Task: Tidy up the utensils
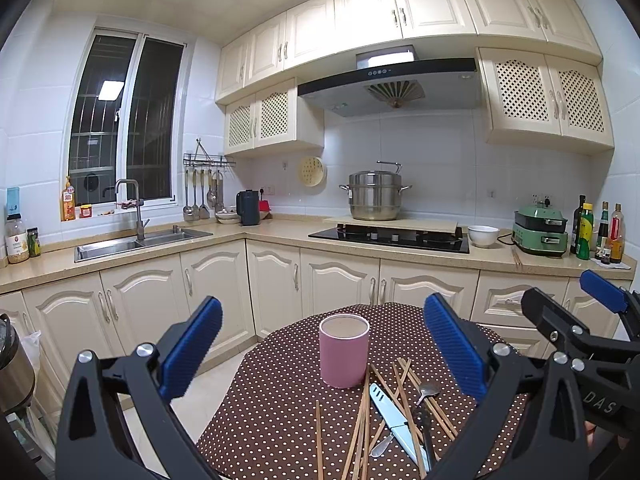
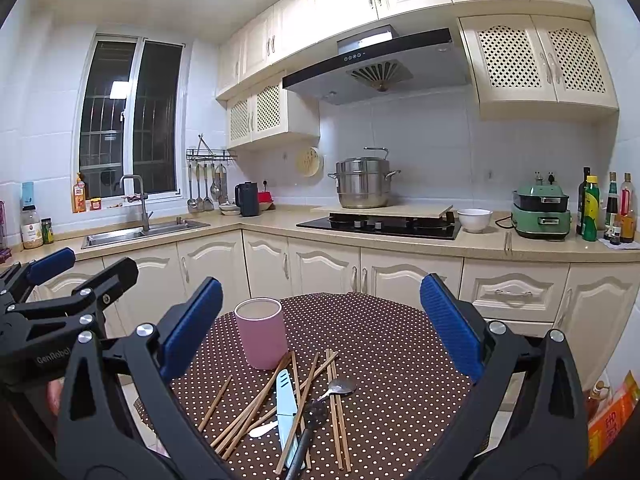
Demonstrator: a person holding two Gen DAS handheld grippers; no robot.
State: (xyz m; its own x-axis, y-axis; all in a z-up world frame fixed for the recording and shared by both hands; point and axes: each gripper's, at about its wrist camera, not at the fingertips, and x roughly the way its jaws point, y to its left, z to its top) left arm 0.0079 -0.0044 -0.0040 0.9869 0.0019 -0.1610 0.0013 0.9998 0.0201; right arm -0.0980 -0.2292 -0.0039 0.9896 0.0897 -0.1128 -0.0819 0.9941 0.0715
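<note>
Both grippers hung above the round table (image 1: 280, 380) with its brown polka-dot cloth, the left gripper (image 1: 324, 344) and right gripper (image 2: 320, 328) each with blue-padded fingers spread wide and holding nothing. The tall pink cylindrical cup (image 1: 344, 350) stood upright and seemingly empty near the table's middle. Just in front of it the utensils lay tangled: wooden chopsticks (image 2: 256, 408) crossing one another, a pale blue sheathed knife (image 2: 286, 404), a steel spoon (image 2: 340, 388) and a black-handled tool (image 2: 308, 428). Pulling one chopstick from that pile would likely drag its neighbours or roll them off the edge. The light cup might tip if nudged while loading.
</note>
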